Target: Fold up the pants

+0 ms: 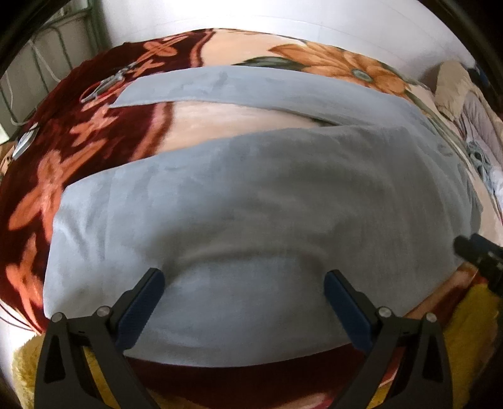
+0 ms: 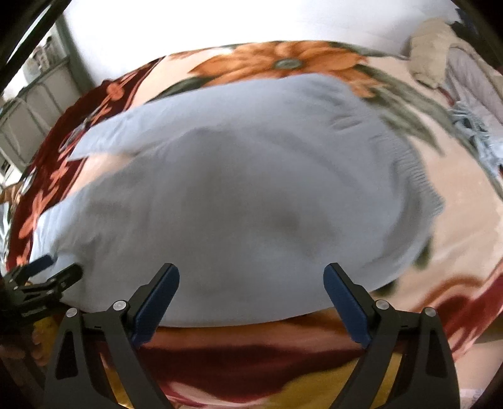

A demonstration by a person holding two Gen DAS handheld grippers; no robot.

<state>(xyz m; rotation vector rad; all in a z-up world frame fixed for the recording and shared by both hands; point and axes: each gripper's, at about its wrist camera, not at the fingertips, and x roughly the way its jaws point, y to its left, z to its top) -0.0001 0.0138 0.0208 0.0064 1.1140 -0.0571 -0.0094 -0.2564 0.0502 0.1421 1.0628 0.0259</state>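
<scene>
Floral blanket (image 1: 63, 151) under pants (image 1: 235, 204).

Floral blanket (image 1: 103, 132), white wall (image 1: 283, 15)

Both grippers spread wide with nothing between the fingers, grey pants (image 1: 251, 195) covering the floral blanket (image 1: 63, 163) ahead, bare blanket strip between the legs, heaped clothes (image 2: 465, 94) crowding far right, possibly cables (image 1: 107, 83) far left
</scene>
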